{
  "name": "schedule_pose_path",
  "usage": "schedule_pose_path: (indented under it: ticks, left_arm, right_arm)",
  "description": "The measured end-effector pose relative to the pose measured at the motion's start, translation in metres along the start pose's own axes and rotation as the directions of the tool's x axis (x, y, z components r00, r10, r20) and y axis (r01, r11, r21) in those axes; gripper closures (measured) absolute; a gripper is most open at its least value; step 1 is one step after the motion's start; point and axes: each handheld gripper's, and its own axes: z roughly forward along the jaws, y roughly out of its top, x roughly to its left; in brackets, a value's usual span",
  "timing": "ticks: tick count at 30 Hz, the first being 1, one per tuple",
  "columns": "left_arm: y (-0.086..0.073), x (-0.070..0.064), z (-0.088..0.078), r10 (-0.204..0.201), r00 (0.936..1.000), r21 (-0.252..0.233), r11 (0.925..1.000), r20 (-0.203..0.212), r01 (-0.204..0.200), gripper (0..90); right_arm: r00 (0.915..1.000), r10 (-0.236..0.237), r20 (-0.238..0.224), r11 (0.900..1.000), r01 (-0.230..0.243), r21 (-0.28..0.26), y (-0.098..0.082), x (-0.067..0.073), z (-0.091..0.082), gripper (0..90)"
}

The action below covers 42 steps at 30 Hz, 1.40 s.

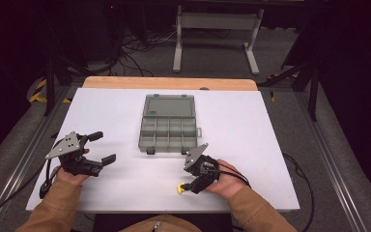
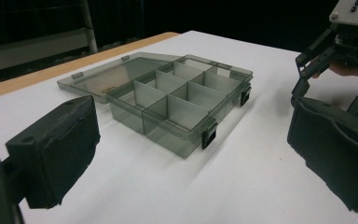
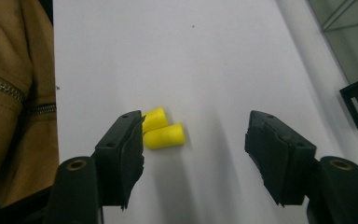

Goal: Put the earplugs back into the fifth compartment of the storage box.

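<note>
Two small yellow foam cylinders [image 3: 161, 129], shaped like earplugs, lie side by side and touching on the white bench [image 1: 251, 125], close to its near edge and just in front of the person's brown jacket [image 3: 9, 93]. In the right gripper view their long axes run roughly across the picture, tilted slightly upward to the right, with their left ends hidden behind the left finger. The right gripper [image 1: 189, 187] points down at them; its fingers [image 3: 121, 149] stand apart and unclenched, pressing on nothing, with one finger just beside the cylinders and the other well apart from them. Farther up the bench lies an open, smoky-grey transparent plastic compartment box [image 1: 168, 126], its lid folded flat behind it. The left gripper [image 1: 99, 147] hovers at the bench's left side, its fingers [image 2: 56, 149] spread wide and empty, facing the box.
</note>
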Motion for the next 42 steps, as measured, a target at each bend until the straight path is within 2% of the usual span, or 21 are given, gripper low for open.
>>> schedule_pose_path:
  ticks: [14,23,24,32,42]
  left_arm:
    - [-0.001,0.001,0.0,0.002,1.0,-0.007,1.0,0.003,-0.002,2.8]
    - [-0.001,0.001,0.0,-0.006,1.0,-0.01,0.9999,0.005,0.006,2.8]
    - [0.0,0.001,0.0,-0.005,1.0,-0.013,0.9999,0.004,0.005,2.8]
    - [-0.001,0.001,0.0,-0.006,1.0,-0.011,0.9999,0.003,0.006,2.8]
    - [0.0,0.002,-0.001,-0.005,1.0,-0.014,0.9999,0.001,0.005,2.8]
  right_arm:
    - [0.9977,-0.066,-0.015,0.997,0.067,0.042,0.0,0.006,0.009,50.8]
    - [0.9966,-0.077,-0.03,0.996,0.078,0.047,0.001,0.007,0.012,56.0]
    - [0.9959,-0.079,-0.044,0.995,0.081,0.05,0.001,0.008,0.013,59.0]
    - [0.9956,-0.08,-0.048,0.995,0.083,0.058,0.0,0.01,0.012,67.8]
    - [0.9955,-0.08,-0.051,0.995,0.083,0.057,0.0,0.011,0.011,70.4]
